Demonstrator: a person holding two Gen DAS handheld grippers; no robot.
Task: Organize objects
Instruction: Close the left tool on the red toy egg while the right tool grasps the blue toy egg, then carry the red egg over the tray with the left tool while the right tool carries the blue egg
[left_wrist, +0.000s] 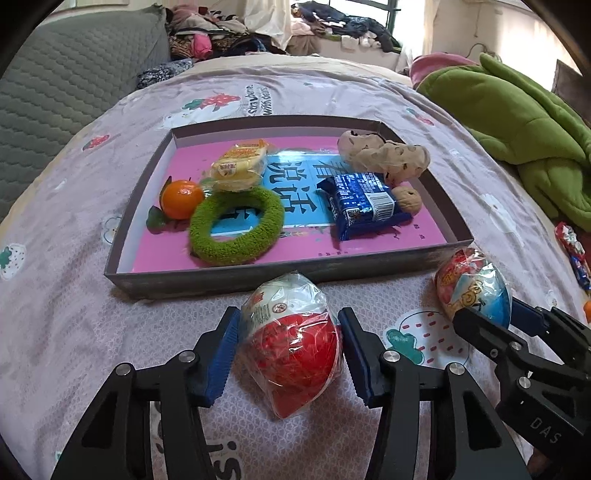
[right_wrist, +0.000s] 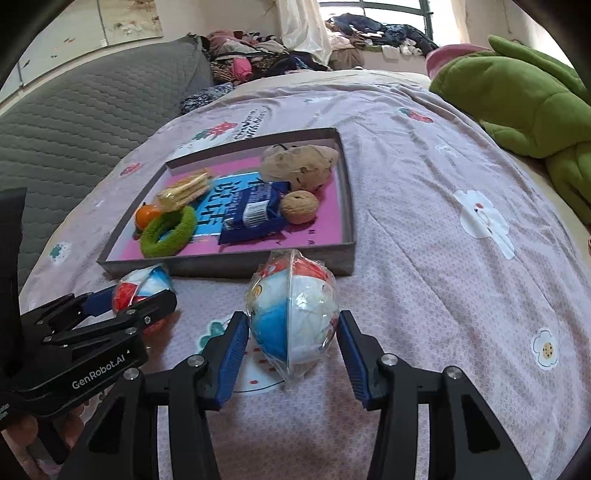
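Two wrapped egg-shaped toys lie on the bed (left_wrist: 74, 325), on its pale pink printed cover, both just in front of the near wall of one shallow grey tray (left_wrist: 236, 284).

The red-and-white egg (left_wrist: 291, 343) sits between the blue-padded fingers of the left gripper (left_wrist: 288, 350). Both pads lie against its crinkled wrapper, so it reads as grasped, though how firmly I cannot tell. The blue-and-white egg (right_wrist: 291, 314) sits between the fingers of the right gripper (right_wrist: 291, 350). The left pad touches its wrapper and the right pad lies at the wrapper's edge; it too reads as grasped, and both eggs rest on the cover.

The tray, lined with one pink and blue printed sheet, holds seven things:
- one orange fruit (left_wrist: 181, 199)
- one green fuzzy ring (left_wrist: 236, 230)
- one yellow snack pack (left_wrist: 238, 166)
- one blue biscuit packet (left_wrist: 364, 205)
- one walnut (left_wrist: 406, 199)
- two beige spotted plush pieces (left_wrist: 384, 153), touching each other in the far right corner

One green blanket (left_wrist: 517, 122) is heaped to the right of the tray, well apart from it.
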